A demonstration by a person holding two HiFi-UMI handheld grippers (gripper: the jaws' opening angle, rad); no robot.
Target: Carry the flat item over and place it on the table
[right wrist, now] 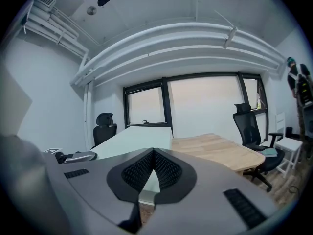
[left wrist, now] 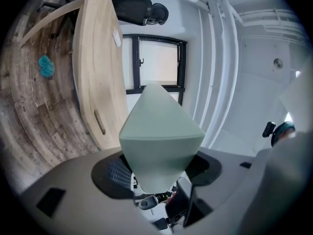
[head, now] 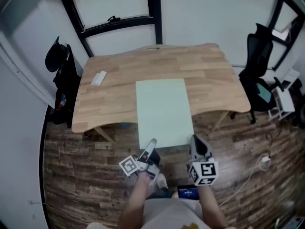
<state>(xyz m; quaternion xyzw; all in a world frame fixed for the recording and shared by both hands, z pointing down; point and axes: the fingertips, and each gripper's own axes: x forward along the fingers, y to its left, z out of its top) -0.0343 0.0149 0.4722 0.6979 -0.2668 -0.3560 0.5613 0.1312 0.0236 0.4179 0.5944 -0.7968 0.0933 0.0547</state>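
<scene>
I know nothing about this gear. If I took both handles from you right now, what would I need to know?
Left gripper: shut on the near edge of the pale green sheet.
Right gripper: shut on the same edge.
Sheet: stretched over the wooden table, near end past its front edge.
Done: carried over.
Left: lay it flat, open both jaws.
</scene>
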